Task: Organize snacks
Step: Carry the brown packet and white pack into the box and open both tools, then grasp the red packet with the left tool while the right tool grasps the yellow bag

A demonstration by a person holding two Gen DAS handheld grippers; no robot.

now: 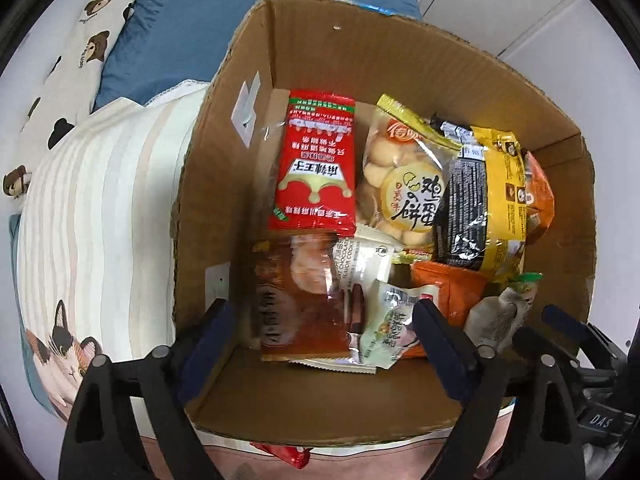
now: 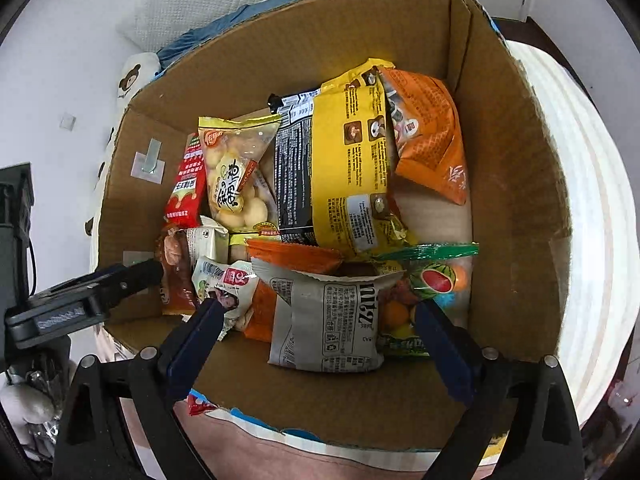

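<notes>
An open cardboard box (image 1: pixel 320 40) holds several snack packs. My left gripper (image 1: pixel 320 320) hangs open over its near left part, above a red-brown pack (image 1: pixel 296 304) and a small green-white packet (image 1: pixel 388 320), touching neither. My right gripper (image 2: pixel 320 316) is open too, its fingers either side of a grey printed packet (image 2: pixel 328 320) that lies in the box (image 2: pixel 320 40). Behind lie a red packet (image 1: pixel 316 164), a bag of round buns (image 1: pixel 404 172), a black and yellow bag (image 2: pixel 344 168) and an orange bag (image 2: pixel 432 140). A fruit candy bag (image 2: pixel 432 276) is beside the grey packet.
The box stands on a bed. A striped quilt with a cat print (image 1: pixel 100 220) lies to its left, with a blue pillow (image 1: pixel 180 32) and a bear-print pillow (image 1: pixel 80 40) behind. A red wrapper (image 1: pixel 288 454) pokes out under the near box edge. The near box floor is bare.
</notes>
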